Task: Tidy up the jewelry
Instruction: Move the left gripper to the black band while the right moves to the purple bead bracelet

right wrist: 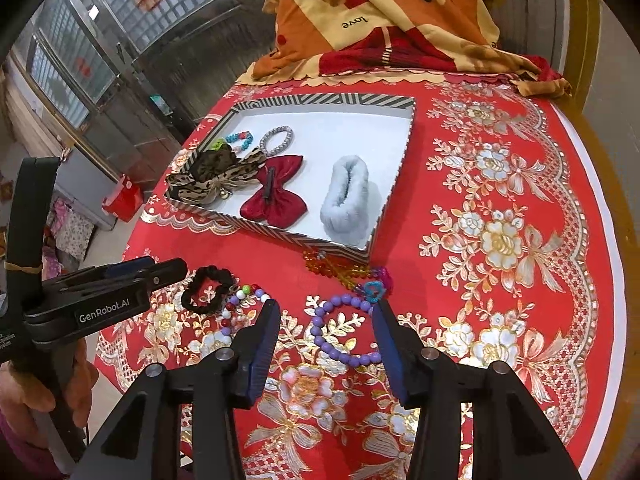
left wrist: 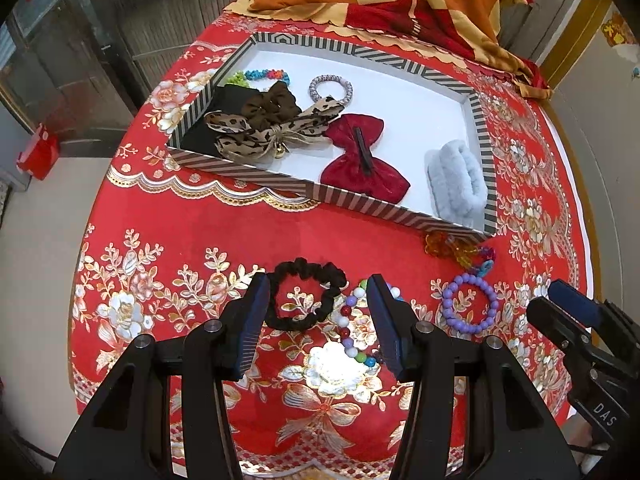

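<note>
The left gripper (left wrist: 318, 300) hangs just above the tablecloth (left wrist: 200, 240) with its jaws spread and nothing between them; the black scrunchie (left wrist: 306, 296) lies flat straight ahead, close against the inner face of the left finger, so it is the nearest piece for this hand. The right gripper (right wrist: 326, 326) is likewise spread and holding nothing, and the purple bead bracelet (right wrist: 344, 330) lies flat between its fingertips, its ring open upward. A multicoloured bead bracelet (left wrist: 352, 328) sits between the scrunchie and the purple one, and an orange-and-purple bead chain (right wrist: 348, 272) stretches along the near wall of the striped tray (right wrist: 280, 232), outside it. So four pieces wait loose on the cloth. Inside the tray I count seven: a leopard bow, a brown scrunchie, a black piece under them, a red bow (right wrist: 274, 196), a grey fluffy clip (right wrist: 346, 196), a silver ring band and a coloured bead strand.
</note>
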`<control>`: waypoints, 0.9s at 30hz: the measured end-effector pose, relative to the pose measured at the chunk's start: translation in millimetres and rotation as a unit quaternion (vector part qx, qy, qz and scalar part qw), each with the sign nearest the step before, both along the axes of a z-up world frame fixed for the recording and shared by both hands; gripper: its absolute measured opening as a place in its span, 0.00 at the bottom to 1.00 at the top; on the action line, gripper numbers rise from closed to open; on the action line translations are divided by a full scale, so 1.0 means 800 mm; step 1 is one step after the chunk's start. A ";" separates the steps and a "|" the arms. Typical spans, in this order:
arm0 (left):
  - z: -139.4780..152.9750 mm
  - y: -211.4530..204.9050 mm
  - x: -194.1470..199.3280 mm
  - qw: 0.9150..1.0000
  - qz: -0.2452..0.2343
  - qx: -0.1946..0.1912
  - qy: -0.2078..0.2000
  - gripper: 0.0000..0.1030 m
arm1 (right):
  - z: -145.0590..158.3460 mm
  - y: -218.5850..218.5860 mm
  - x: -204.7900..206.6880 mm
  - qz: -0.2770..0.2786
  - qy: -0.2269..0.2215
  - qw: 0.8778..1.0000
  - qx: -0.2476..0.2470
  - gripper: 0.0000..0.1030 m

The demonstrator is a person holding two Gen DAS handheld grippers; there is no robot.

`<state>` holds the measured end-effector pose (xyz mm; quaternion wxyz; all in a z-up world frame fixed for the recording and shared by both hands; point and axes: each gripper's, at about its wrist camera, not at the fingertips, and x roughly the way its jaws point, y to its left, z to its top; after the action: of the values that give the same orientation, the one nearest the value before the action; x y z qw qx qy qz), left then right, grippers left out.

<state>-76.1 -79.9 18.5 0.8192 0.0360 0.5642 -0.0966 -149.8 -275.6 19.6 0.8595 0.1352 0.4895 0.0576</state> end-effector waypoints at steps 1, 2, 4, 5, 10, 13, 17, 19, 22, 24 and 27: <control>-0.001 -0.001 0.000 1.000 0.000 0.001 0.001 0.48 | 0.000 -0.001 0.000 0.000 0.001 1.000 -0.002 0.45; -0.002 -0.002 0.000 1.000 0.000 0.001 0.002 0.48 | -0.001 -0.002 -0.001 0.000 0.002 1.000 -0.004 0.45; -0.003 -0.002 0.001 1.000 0.001 0.001 0.005 0.48 | -0.003 -0.004 -0.002 0.000 0.005 1.000 -0.008 0.45; -0.004 -0.003 0.001 1.000 0.001 0.000 0.007 0.48 | -0.003 -0.005 -0.002 0.000 0.005 1.000 -0.008 0.45; -0.007 -0.003 0.000 1.000 0.002 0.002 0.012 0.48 | -0.007 -0.008 -0.003 -0.001 0.012 1.000 -0.013 0.45; -0.009 -0.002 0.001 1.000 0.005 -0.002 0.017 0.48 | -0.009 -0.010 -0.003 -0.002 0.014 1.000 -0.020 0.46; -0.011 0.000 0.002 1.000 0.007 -0.006 0.022 0.48 | -0.013 -0.014 -0.005 -0.006 0.018 1.000 -0.025 0.46; -0.012 0.002 0.002 1.000 0.008 -0.009 0.025 0.48 | -0.016 -0.016 -0.006 -0.009 0.021 0.999 -0.027 0.47; -0.014 0.008 0.004 0.999 0.011 -0.019 0.034 0.49 | -0.019 -0.023 -0.010 -0.015 0.026 0.999 -0.032 0.48; -0.015 0.013 0.005 0.999 0.012 -0.027 0.039 0.49 | -0.023 -0.031 -0.014 -0.021 0.030 0.999 -0.031 0.49; -0.017 0.025 0.007 0.998 0.015 -0.042 0.048 0.53 | -0.033 -0.042 -0.021 -0.028 0.040 0.998 -0.032 0.49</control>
<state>-70.9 -59.6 4.5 0.7931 -0.0114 0.5992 -0.1093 -167.0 -309.1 -6.6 0.8446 0.1230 0.5209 0.0126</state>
